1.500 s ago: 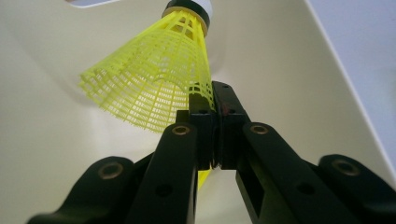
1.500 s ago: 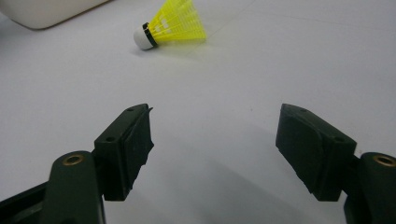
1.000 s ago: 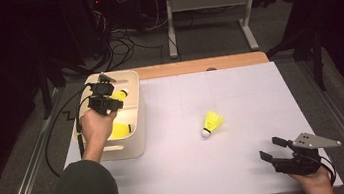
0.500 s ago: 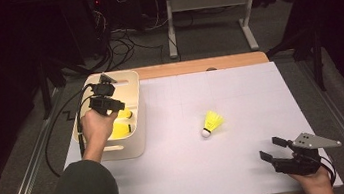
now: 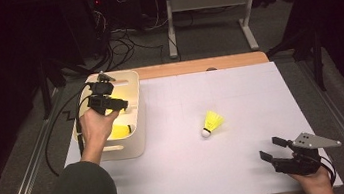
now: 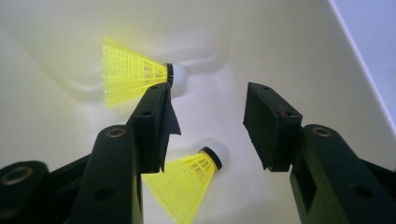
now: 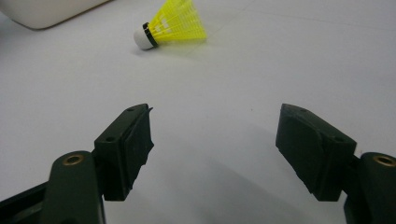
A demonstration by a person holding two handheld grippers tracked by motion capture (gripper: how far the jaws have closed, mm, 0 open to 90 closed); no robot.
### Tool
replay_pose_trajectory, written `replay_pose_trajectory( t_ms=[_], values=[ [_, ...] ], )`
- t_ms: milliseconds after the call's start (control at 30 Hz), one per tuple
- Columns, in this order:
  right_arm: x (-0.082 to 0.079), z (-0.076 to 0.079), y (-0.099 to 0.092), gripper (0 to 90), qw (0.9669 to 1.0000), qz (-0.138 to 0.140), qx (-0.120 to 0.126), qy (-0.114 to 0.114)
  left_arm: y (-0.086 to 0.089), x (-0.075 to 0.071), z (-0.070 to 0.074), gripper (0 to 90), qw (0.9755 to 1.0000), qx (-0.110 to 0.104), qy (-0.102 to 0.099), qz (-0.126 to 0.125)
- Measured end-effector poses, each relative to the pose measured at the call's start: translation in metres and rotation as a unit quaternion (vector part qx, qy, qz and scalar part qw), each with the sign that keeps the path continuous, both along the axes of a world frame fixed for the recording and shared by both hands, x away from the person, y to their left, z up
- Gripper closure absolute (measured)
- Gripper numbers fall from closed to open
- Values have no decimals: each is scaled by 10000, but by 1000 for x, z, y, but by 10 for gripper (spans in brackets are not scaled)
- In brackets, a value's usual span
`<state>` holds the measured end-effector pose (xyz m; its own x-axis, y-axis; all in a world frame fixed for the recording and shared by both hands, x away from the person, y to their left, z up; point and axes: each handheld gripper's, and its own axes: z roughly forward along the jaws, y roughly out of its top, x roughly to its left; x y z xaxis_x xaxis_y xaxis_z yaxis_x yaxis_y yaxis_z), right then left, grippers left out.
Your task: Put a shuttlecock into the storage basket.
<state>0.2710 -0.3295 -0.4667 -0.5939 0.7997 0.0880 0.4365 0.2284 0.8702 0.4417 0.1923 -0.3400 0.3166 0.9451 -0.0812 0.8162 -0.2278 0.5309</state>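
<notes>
The left gripper (image 5: 120, 106) hangs over the cream bin (image 5: 137, 132). Its fingers (image 6: 154, 126) have just been opening, with nothing between them. Two yellow shuttlecocks (image 6: 187, 179) lie in the bin below it. Another shuttlecock (image 5: 211, 123) lies on the white desk (image 5: 195, 174), right of the bin. The right gripper (image 5: 270, 149) rests far from the bin, fingers wide open and empty.

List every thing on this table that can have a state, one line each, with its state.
Left tongs: open over the bin, jaws just opened, nothing between the pads.
Right tongs: open, empty, low over the table's near right corner.
Bin: upright, holding two shuttlecocks.
Upper shuttlecock in bin: lying on its side, loose.
Lower shuttlecock in bin: lying on its side, loose.
Shuttlecock on table: on its side, untouched, outside the bin.
</notes>
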Motion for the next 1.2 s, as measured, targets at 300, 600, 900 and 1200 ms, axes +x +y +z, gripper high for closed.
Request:
replay_pose_trajectory(
  t_ms=[300, 600, 900, 1200],
  values=[
    [0, 0, 0, 273, 10000, -7, 2, 3, -4, -4, 7, 458, 9996, -187, -183, -39],
    [0, 0, 0, 273, 10000, -1, -4, -12, -12, -9, 14, 441, 9991, -184, -336, -178],
    [0, 0, 0, 273, 10000, -9, -2, -1, -18, -12, 21, 433, 9981, -279, -445, -318],
    [0, 0, 0, 273, 10000, -5, -4, -10, -24, -16, 26, 431, 9972, -337, -514, -427]
  ],
)
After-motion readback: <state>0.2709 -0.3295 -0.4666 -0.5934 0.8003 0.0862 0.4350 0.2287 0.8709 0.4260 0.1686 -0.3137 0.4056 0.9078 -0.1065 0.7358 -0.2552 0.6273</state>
